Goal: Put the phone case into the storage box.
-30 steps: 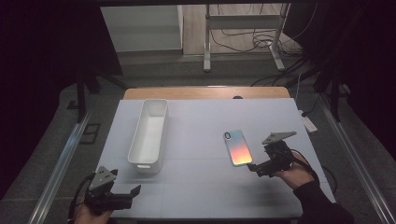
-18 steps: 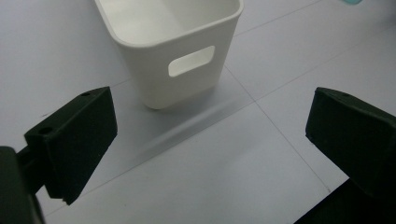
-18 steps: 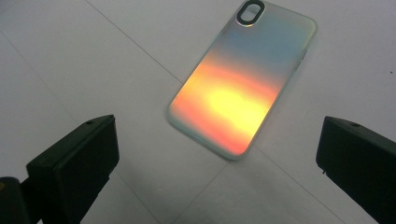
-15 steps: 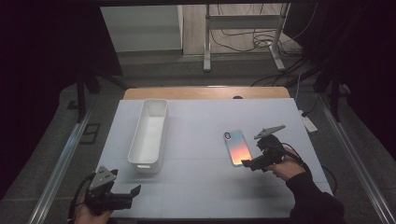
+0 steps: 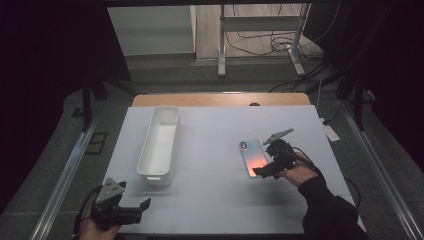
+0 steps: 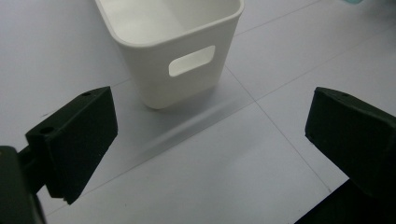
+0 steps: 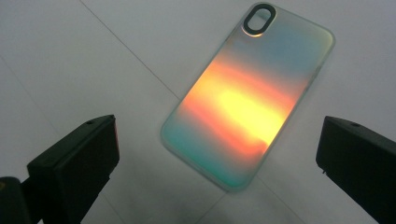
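Observation:
An iridescent phone case [image 5: 251,156] [image 7: 245,98] lies flat on the white table [image 5: 210,135], right of centre, camera hole at its far end. My right gripper [image 5: 261,170] [image 7: 219,172] hovers open just over the case's near end, one jaw on each side of it, not touching. A long white bin [image 5: 161,142] [image 6: 175,44] stands empty left of centre, with a handle slot in its near end wall. Near the table's front left corner my left gripper [image 5: 137,210] [image 6: 210,149] is open, pointing at the bin's near end with nothing between its jaws.
Metal rails [image 5: 70,170] run along both table sides. A wooden strip [image 5: 220,99] borders the far edge. Stand legs and cables [image 5: 260,45] lie on the floor beyond. A cable [image 5: 350,187] trails from the right gripper.
My right gripper has moved left and forward, from beside the case's right edge to over its near end. The left gripper has stayed put.

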A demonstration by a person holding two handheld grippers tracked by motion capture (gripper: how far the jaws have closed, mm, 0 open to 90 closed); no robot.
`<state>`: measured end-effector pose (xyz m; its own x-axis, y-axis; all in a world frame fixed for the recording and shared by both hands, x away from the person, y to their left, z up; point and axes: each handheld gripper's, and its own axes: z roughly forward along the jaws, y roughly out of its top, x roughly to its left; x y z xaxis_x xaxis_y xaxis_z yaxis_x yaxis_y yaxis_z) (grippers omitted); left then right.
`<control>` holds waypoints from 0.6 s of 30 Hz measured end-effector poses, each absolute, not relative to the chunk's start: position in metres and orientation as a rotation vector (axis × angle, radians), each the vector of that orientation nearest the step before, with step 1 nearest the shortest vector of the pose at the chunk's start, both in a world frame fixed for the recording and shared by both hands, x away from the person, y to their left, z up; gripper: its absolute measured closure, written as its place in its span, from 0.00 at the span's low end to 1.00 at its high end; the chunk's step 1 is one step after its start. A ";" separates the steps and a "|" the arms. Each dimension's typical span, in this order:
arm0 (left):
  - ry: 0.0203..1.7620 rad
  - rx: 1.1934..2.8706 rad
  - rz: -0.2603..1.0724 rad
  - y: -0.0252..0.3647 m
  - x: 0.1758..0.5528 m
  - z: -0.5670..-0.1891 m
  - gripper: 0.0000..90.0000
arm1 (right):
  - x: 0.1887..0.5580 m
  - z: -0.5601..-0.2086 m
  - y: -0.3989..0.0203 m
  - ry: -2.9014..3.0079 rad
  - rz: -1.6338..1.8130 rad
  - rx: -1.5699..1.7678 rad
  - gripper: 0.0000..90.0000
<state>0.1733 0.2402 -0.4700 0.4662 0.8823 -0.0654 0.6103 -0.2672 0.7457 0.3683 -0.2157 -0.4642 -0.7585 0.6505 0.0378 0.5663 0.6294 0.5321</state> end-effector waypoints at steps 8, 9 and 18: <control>1.239 1.990 0.478 0.240 0.173 -0.470 0.04 | 0.377 -0.465 -0.205 2.698 0.783 0.997 0.00; 1.239 1.990 0.478 0.240 0.173 -0.470 0.04 | 0.377 -0.465 -0.204 2.696 0.780 0.993 0.00; 1.238 1.992 0.478 0.240 0.173 -0.470 0.04 | 0.386 -0.468 -0.195 2.716 0.762 0.976 0.00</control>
<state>0.1734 0.2399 -0.4701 0.4674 0.8817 -0.0637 0.6103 -0.2697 0.7448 0.3860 -0.1954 -0.4684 -0.7752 0.6312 0.0236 0.5513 0.6579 0.5130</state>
